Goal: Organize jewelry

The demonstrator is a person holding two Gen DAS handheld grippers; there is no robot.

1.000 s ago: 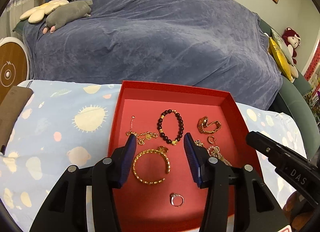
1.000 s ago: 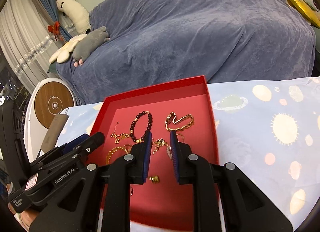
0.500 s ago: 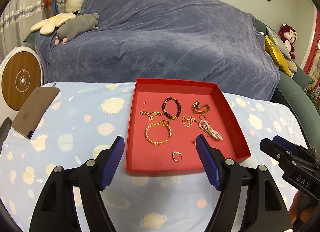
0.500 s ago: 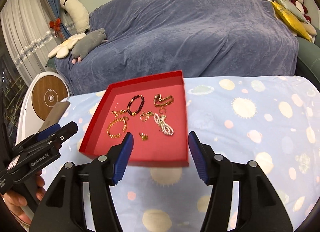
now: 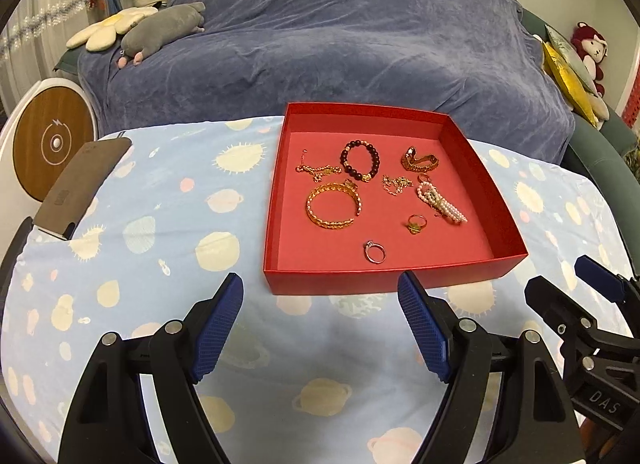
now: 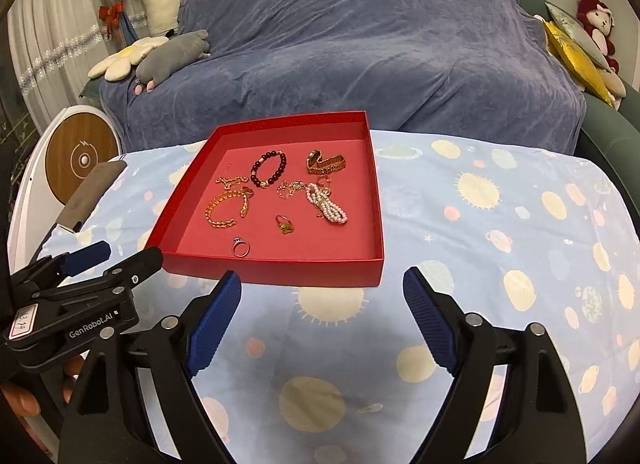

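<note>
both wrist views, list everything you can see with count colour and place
red tray: 1, red, on the tabletop before the sofa
beaded bracelet: 1, dark with gold charm, tray back centre
gold bangle: 1, gold, tray left middle
gold chain bracelet: 1, gold, tray back left
gold link bracelet: 1, gold, tray back right
thin chain: 1, gold, tray centre right
pearl strand: 1, pinkish white, tray right
gold ring: 1, gold, tray front right
silver ring: 1, silver, tray front edge
tablecloth: 1, pale blue with planets
sofa cover: 1, blue-grey, behind
left gripper: 1, black with blue pads, open
right gripper: 1, same, open
</note>
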